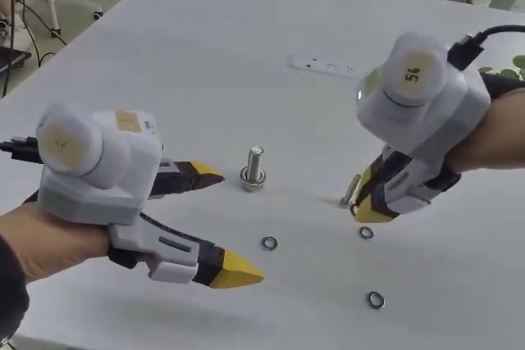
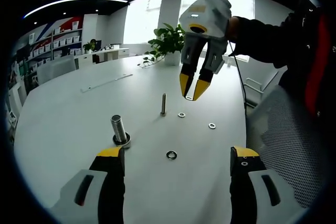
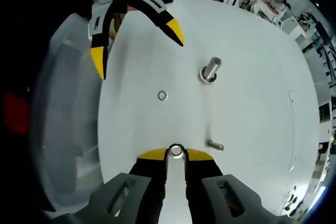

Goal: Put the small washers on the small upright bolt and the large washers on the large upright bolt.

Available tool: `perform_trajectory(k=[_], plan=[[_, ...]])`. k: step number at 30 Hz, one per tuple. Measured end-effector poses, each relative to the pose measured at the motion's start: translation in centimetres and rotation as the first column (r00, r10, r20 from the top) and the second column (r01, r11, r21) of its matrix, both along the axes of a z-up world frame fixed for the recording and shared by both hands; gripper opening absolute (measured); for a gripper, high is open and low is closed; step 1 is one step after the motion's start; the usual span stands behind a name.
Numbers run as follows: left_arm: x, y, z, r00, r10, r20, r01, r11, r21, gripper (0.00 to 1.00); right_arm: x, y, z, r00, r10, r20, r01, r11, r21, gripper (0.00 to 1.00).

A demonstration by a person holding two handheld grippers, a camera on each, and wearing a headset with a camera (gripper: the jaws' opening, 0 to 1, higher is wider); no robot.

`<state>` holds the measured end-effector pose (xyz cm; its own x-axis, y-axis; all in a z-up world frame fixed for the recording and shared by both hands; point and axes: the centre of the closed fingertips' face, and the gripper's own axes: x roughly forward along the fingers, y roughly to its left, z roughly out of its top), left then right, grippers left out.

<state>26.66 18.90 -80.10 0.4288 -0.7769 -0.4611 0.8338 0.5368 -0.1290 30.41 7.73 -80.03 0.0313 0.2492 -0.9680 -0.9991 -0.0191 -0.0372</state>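
You are holding the left gripper (image 2: 177, 153) with its jaws spread wide. A loose washer (image 2: 171, 155) is lying on the white table (image 2: 63, 129), in the gap between the two yellow tips. The large bolt (image 2: 119, 128) is standing upright just ahead of the left-hand jaw. The small bolt (image 2: 163, 103) is standing farther ahead, near the line that runs midway between the jaws.

You are holding the right gripper (image 3: 176, 155) with its jaws drawn close, and a carried washer (image 3: 176, 150) is being pinched between the tips. This gripper is hanging above the table, tips pointing down, and the small bolt is sitting just beside its right-hand jaw. A second washer (image 2: 181, 114) is lying almost under those tips, and a third washer (image 2: 212, 126) is lying a little off to their side. A white power strip (image 1: 324, 65) is lying well beyond both pairs of jaws.
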Motion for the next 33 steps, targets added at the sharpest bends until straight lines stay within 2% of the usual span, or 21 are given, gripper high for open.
perform_trajectory(k=[10, 18, 33], plan=[[0.3, -0.6, -0.2, 1.000, -0.017, -0.003, 0.017, 1.000, -0.003, 0.82, 0.7, -1.3, 1.2, 1.000, -0.025, 0.011, 0.025, 1.000, 0.009, 0.14], [0.3, -1.2, -0.4, 0.999, -0.034, -0.009, 0.034, 0.999, -0.005, 0.82, 2.4, -1.8, 2.3, 0.998, -0.058, 0.031, 0.057, 0.998, 0.028, 0.14], [0.5, -1.3, -0.9, 0.999, -0.033, -0.016, 0.033, 0.999, -0.006, 0.82, 5.1, -1.0, 1.5, 0.999, -0.047, 0.026, 0.047, 0.999, 0.011, 0.14]])
